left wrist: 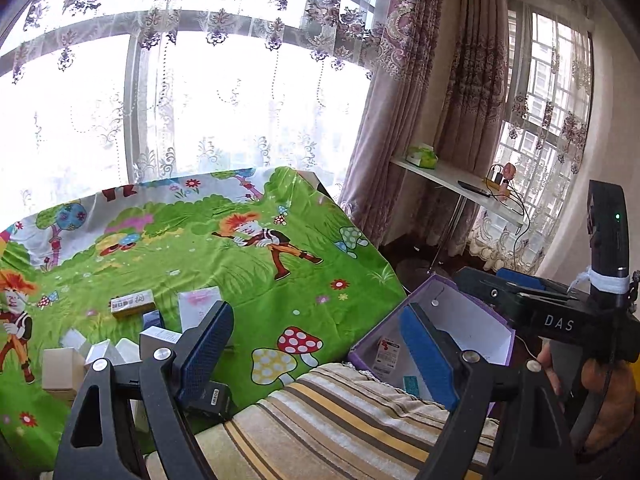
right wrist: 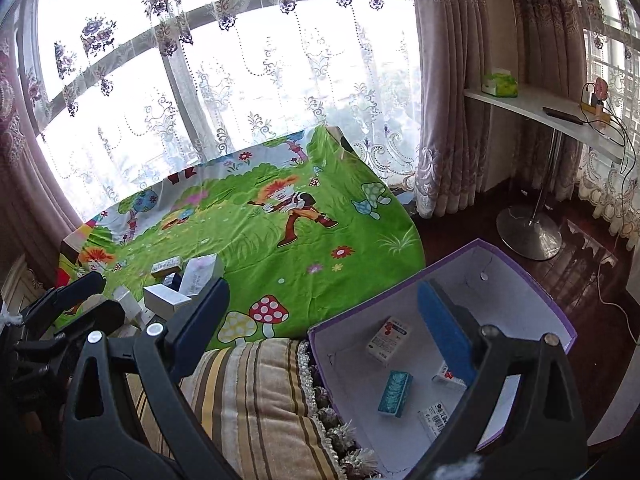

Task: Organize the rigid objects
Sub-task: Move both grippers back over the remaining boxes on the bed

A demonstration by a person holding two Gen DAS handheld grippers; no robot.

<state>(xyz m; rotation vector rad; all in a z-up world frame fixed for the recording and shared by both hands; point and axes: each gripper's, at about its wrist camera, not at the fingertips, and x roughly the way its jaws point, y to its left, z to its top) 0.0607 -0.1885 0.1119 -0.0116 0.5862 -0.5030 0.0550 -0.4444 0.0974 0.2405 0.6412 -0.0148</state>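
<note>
Purple box [right wrist: 520, 268], white inside, four small cartons; both claws agape, empty

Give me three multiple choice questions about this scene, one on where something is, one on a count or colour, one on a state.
1. Where is the purple box?
A. right of the green cloth
B. on the shelf
C. under the curtain

2. How many small packs lie in it?
A. one
B. four
C. seven

3. The right gripper is
A. shut on a pack
B. open, empty
C. shut, empty

Answers: 1 A, it sits past the cloth's right edge. 2 B, red-white pack, teal pack and two more show. 3 B, fingers apart, nothing between.
</note>
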